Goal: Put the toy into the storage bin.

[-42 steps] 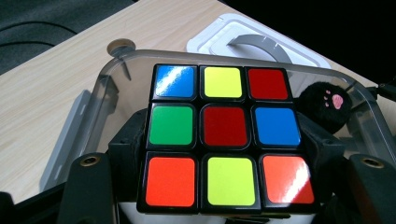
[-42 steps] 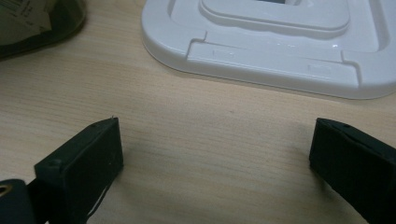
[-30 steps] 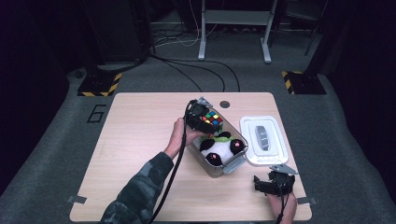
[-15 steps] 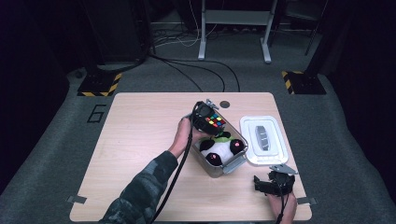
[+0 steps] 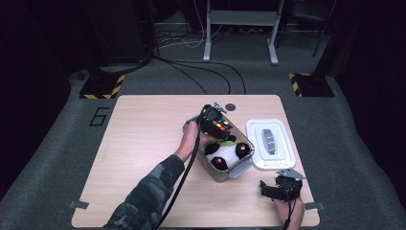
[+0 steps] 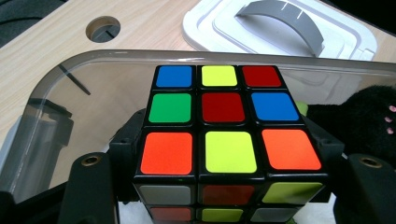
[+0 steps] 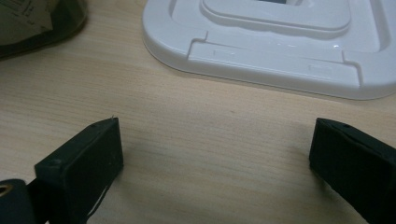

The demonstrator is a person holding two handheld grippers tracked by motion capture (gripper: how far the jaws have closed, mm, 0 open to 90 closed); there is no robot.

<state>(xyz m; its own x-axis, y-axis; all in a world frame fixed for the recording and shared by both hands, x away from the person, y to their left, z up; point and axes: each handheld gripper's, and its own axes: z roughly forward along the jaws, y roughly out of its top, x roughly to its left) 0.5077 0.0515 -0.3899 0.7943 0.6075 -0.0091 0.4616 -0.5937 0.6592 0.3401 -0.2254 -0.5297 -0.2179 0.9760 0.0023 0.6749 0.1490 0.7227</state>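
My left gripper (image 5: 211, 120) is shut on a scrambled Rubik's cube (image 5: 221, 126), which it holds over the far end of a clear plastic bin (image 5: 242, 164). In the left gripper view the cube (image 6: 224, 135) sits between the two black jaws of my left gripper (image 6: 229, 154), just inside the bin's rim (image 6: 93, 58). A panda plush (image 5: 224, 155) lies in the bin, and its black fur (image 6: 364, 116) shows beside the cube. My right gripper (image 5: 276, 188) rests near the table's front right edge, open (image 7: 215, 140), with bare wood between its jaws.
The bin's white lid (image 5: 269, 143) with a grey handle lies on the table right of the bin, just beyond the right gripper (image 7: 280, 42). A round cable hole (image 5: 231, 107) sits at the table's far edge. A "6" (image 5: 98, 116) is marked at the left.
The left gripper has carried the cube a little to the right and nearer, further over the bin. The right gripper has stayed where it was.
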